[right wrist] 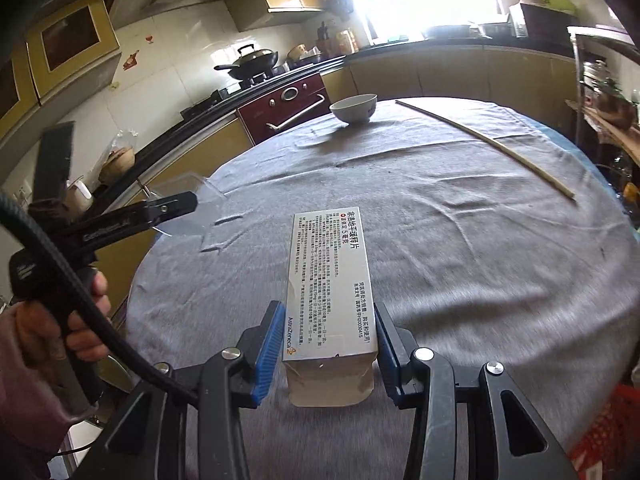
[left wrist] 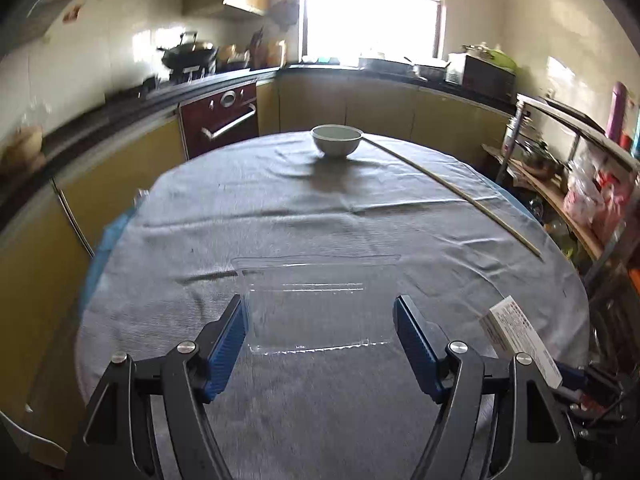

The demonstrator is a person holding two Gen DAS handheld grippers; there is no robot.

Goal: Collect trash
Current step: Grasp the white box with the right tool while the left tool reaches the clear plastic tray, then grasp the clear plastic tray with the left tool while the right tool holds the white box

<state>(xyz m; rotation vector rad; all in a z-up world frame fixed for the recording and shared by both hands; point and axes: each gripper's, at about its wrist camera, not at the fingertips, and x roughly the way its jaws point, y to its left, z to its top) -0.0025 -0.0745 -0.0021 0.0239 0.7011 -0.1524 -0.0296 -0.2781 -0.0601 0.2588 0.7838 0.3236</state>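
A clear plastic tray [left wrist: 320,300] sits between the blue pads of my left gripper [left wrist: 320,312]; the pads touch its sides and the jaws are wide apart, closed on it. In the right wrist view the same tray [right wrist: 188,204] shows at the left gripper's tip [right wrist: 192,202]. My right gripper [right wrist: 328,320] is shut on a white medicine box [right wrist: 330,280] and holds it above the grey tablecloth [right wrist: 440,260]. The box also shows at the right edge of the left wrist view [left wrist: 520,340].
A white bowl [left wrist: 337,139] stands at the far side of the round table. A long thin stick [left wrist: 452,192] lies along the right side. Kitchen counters with a stove and wok [right wrist: 248,62] run behind; a cluttered shelf [left wrist: 580,184] is at right.
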